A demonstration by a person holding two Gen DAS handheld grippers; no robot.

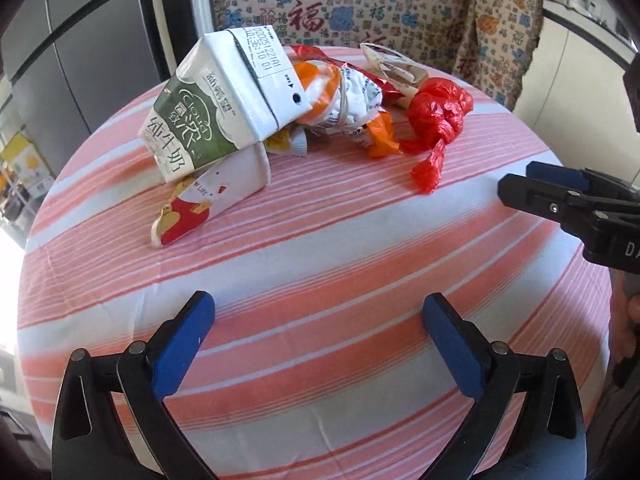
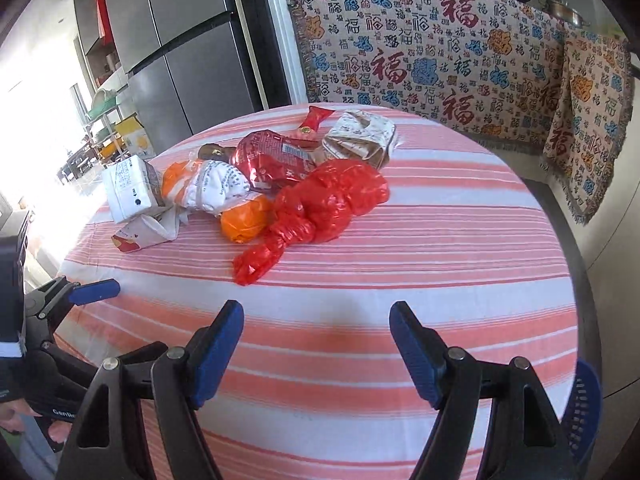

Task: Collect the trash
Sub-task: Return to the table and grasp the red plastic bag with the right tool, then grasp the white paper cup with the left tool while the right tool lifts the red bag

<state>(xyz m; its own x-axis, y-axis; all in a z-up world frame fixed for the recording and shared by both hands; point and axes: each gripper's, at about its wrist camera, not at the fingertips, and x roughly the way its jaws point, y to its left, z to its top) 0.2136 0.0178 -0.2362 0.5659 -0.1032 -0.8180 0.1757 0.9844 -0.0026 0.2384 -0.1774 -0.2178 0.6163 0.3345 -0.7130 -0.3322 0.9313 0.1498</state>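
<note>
1. Both grippers hang over the near part of the striped tablecloth (image 1: pixel 320 248), tilted down toward the trash pile, touching nothing.
2. Left gripper (image 1: pixel 319 316): blue pads spread wide, only cloth between them. It's on the milk carton (image 1: pixel 224 100) side of the pile.
3. Right gripper (image 2: pixel 316 324): also spread wide and empty, near the red plastic bag (image 2: pixel 320 204).
4. The trash is all bunched on the far part of the cloth: the carton rests tilted on a flattened paper cup (image 1: pixel 212 200), next to crumpled orange-and-white wrappers (image 2: pixel 212 188) and a red foil packet (image 2: pixel 272 156).
5. Can't tell if the carton has anything inside.
</note>
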